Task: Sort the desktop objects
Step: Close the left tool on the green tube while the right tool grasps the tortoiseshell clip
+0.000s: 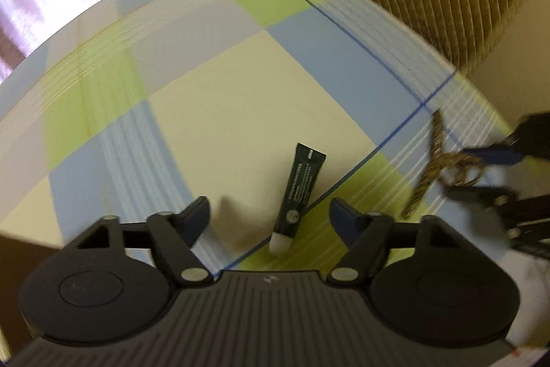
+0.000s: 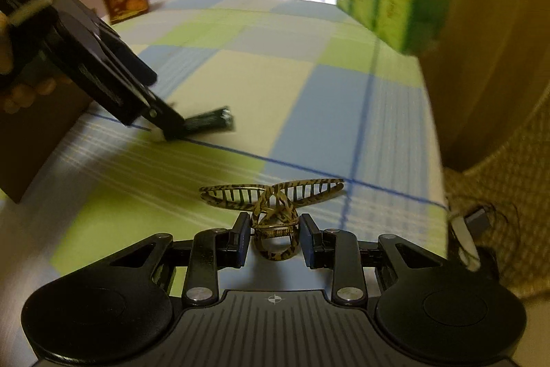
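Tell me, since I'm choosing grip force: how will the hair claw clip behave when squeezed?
The hair claw clip looks light and rigid, but its thin teeth seem fragile. Its spring hinge sits between the right gripper fingers, so squeezing would probably open it.

Left gripper [image 1: 270, 212] fingers spread wide; right gripper [image 2: 275, 238] half-closed.

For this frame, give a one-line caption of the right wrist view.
Right gripper brackets a tortoiseshell claw hair clip on the checked tablecloth; left gripper reaches a dark tube.

Glossy plastic hair claw [image 2: 273, 205], matt dark tube [image 1: 299, 184], checked cloth [image 1: 213, 105].
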The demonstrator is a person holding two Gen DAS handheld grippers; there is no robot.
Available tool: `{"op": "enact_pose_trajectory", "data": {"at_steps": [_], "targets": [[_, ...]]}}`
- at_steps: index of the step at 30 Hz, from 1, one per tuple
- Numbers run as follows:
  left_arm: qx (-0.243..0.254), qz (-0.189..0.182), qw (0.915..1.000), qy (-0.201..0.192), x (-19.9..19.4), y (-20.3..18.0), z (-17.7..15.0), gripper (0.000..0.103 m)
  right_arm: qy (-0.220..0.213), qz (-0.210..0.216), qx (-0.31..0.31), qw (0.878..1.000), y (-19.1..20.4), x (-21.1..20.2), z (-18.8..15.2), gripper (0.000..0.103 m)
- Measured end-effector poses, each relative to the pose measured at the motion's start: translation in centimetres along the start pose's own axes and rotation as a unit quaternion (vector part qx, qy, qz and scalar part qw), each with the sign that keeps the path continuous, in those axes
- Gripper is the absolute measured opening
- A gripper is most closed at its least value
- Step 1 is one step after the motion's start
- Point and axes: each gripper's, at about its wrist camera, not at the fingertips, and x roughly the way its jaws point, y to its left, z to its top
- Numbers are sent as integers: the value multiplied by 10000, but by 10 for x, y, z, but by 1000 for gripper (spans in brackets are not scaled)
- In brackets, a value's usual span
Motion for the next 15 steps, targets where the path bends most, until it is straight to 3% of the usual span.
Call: {"op": "enact_pose_trajectory", "data": {"at_steps": [1, 2, 7, 9, 15], "targets": [[81, 20, 10000, 45, 6, -3, 2, 61, -2, -14, 31, 10000, -1, -3, -2, 28], [115, 49, 9999, 103, 12, -5, 3, 48, -3, -24, 48, 10000, -2, -5, -4, 28], [36, -63, 9999, 87, 17, -8, 7, 27, -5, -23, 36, 10000, 1, -12, -11, 28], [72, -46, 9999, 95, 13, -11, 3, 14, -5, 14, 28, 10000, 3, -13, -14, 28], [-485, -260, 9980, 319, 3, -15, -17, 13, -10, 154, -46, 9999, 9, -21, -22, 28]]}}
